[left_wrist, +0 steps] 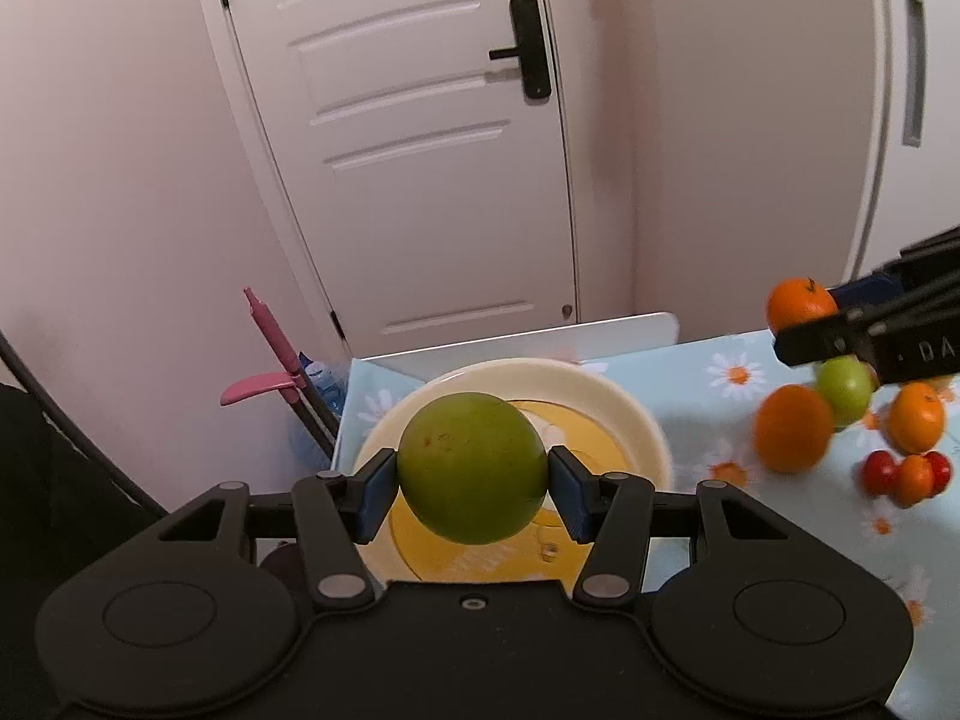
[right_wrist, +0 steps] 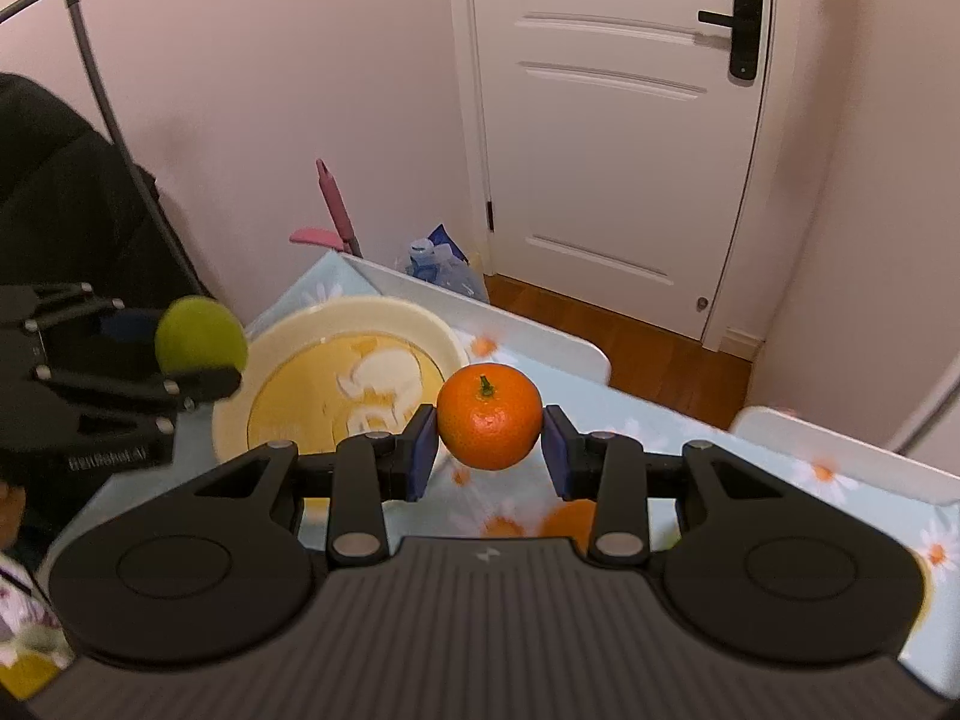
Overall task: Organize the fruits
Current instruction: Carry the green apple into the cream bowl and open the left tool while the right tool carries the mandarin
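- Between the blue pads of the left gripper (left_wrist: pixel 473 487) a round green fruit with a smooth matte skin (left_wrist: pixel 472 467) is clamped on both sides and carried clear of the table.
- Directly beneath and ahead of that gripper a wide cream ceramic plate with a yellow printed centre (left_wrist: pixel 636 420) is seen, with nothing lying on it.
- Between the pads of the right gripper (right_wrist: pixel 489 441) a small orange mandarin with a green stalk stub (right_wrist: pixel 489 423) is pinched, stalk uppermost, above the pale blue daisy-print tablecloth (right_wrist: pixel 750 462).
- Ahead and to the left of the right gripper the same plate is placed, with the left gripper hanging near its rim.
- Off to the right of the left gripper, loose fruit is left on the cloth: more mandarins (left_wrist: pixel 793 429), a small green fruit (left_wrist: pixel 846 390) and small red fruits (left_wrist: pixel 877 471).
- The step in hand is judged to be the carrying of two fruits toward the plate.
- Next, each fruit should be lowered onto the plate's flat centre before release, apart from each other, so that rolling is avoided.
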Motion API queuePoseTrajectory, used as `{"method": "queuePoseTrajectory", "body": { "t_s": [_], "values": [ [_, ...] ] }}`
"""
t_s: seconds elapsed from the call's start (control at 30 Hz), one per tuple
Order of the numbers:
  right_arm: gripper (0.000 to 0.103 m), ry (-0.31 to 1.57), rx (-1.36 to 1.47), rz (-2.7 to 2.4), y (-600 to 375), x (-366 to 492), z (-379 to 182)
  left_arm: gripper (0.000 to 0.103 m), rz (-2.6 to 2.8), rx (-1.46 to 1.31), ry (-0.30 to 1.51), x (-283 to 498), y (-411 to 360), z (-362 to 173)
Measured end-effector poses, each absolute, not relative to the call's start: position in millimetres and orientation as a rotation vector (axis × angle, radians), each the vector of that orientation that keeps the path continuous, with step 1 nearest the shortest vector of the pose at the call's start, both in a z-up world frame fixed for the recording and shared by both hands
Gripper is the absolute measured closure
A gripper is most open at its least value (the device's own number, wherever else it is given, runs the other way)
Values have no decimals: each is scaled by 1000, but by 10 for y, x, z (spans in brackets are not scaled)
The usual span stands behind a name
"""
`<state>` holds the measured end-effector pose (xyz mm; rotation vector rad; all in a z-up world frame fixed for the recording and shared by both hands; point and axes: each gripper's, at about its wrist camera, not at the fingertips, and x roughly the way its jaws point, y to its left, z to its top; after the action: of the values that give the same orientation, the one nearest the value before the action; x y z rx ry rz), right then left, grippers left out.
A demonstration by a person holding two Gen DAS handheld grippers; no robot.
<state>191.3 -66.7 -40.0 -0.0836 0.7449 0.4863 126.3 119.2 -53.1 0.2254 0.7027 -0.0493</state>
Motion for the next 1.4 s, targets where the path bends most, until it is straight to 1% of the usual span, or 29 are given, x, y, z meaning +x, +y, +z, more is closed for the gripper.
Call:
{"method": "queuePoseTrajectory", "body": {
  "t_s": [0.4,0.7,0.9,0.93,0.97,1.03,1.4],
  "values": [
    [51,789,-79,457,-16,2554,-737,44,-110,261,752,1926,1447,-904],
    [51,831,-70,418,63,2759,-929,45,-158,322,784,2303,1388,-1214],
    [51,839,-73,409,75,2784,-920,43,-185,324,786,2419,1358,-1269],
    [51,838,-73,408,74,2789,-910,37,-187,324,774,2402,1361,-1254],
    [51,839,-72,408,75,2797,-903,21,-189,326,759,2404,1380,-1231],
    [51,837,-76,413,88,2800,-887,10,-189,320,731,2348,1410,-1163],
    [51,852,-150,503,253,2721,-979,8,-109,233,772,1989,1648,-964]
  ]
}}
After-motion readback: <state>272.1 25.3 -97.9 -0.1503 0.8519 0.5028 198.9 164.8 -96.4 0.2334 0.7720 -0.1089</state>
